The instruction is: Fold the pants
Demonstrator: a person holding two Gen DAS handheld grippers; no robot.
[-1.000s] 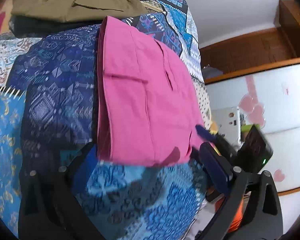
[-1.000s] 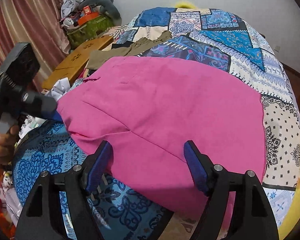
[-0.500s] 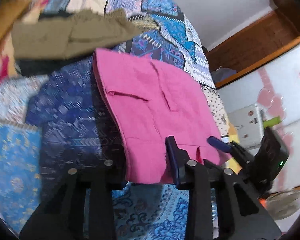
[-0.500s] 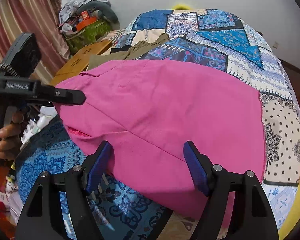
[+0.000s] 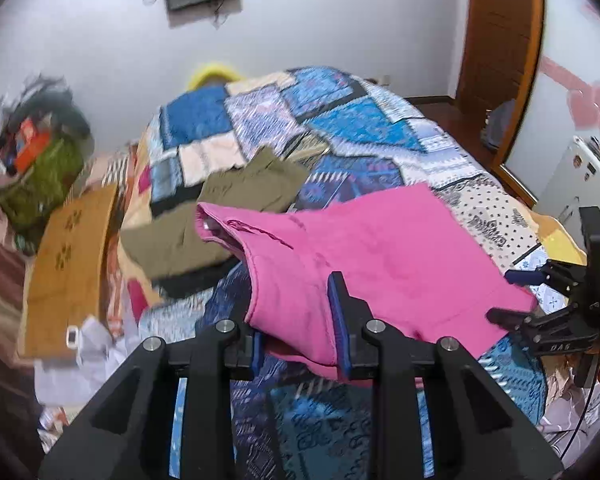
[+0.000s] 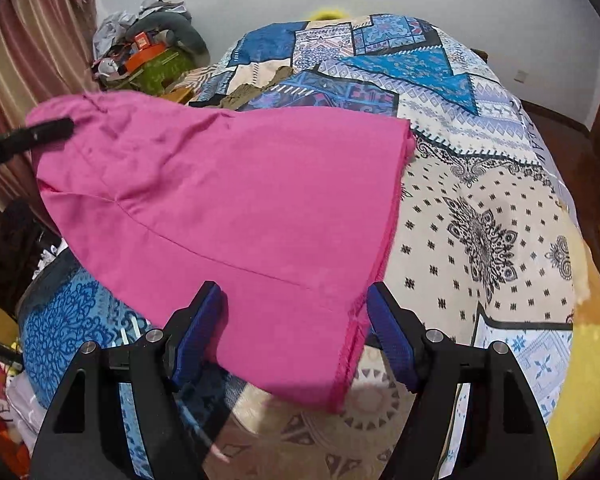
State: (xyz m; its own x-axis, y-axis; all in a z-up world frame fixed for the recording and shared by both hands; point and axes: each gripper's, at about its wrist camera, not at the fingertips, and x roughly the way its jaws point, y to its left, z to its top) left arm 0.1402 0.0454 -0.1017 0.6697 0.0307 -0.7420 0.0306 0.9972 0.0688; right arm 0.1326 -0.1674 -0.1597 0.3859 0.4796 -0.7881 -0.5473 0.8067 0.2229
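- Pink pants [image 6: 236, 216], folded, lie lifted over the near edge of a patchwork bed [image 6: 480, 184].
- Left gripper [image 5: 298, 344] is clamped on their near corner, tilted upward.
- Right gripper [image 6: 296, 332] hovers spread wide around the hem, gripping nothing.

The pink pants [image 6: 228, 208] are folded into a flat, layered panel, lifted at the near corners above the patchwork bedspread [image 6: 480, 216]. Their far edge sags toward the bedspread, with the seam running diagonally across the top layer.
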